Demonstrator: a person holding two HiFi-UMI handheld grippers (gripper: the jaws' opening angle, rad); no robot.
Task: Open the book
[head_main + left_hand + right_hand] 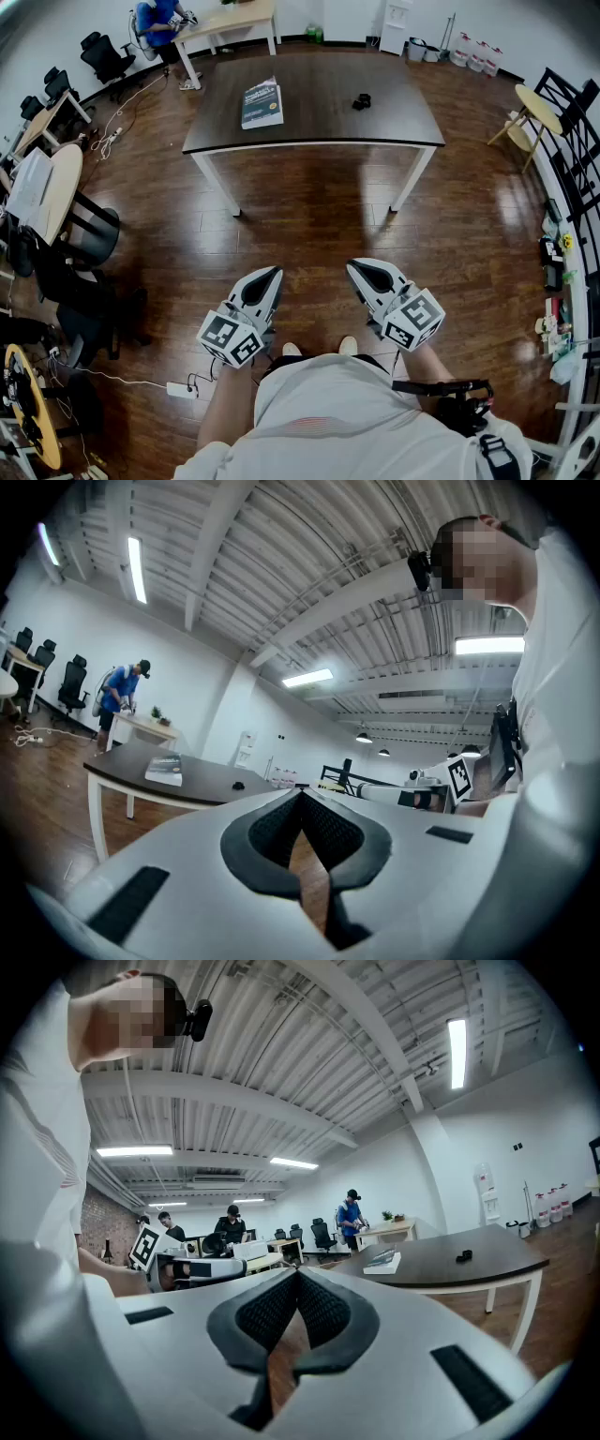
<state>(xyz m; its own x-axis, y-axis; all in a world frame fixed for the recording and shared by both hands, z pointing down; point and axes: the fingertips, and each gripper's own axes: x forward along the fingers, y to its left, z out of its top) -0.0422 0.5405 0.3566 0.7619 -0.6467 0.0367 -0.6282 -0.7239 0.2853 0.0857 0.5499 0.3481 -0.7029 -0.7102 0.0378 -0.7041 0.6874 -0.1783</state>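
Left tool [271,273], right tool [360,267]: jaws closed tip to tip, nothing between, side by side near person's body. Open wooden floor [309,225] ahead, up to table's [309,143] near edge. Book [262,103] closed, thick, dark cover, flat on table's left half, well apart from both tools.

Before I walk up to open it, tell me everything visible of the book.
The book is thick, closed, lying flat with its cover up on the dark table, in its left half in the head view. The cover looks dark with pale print; the page edges are white. Only the table touches it.
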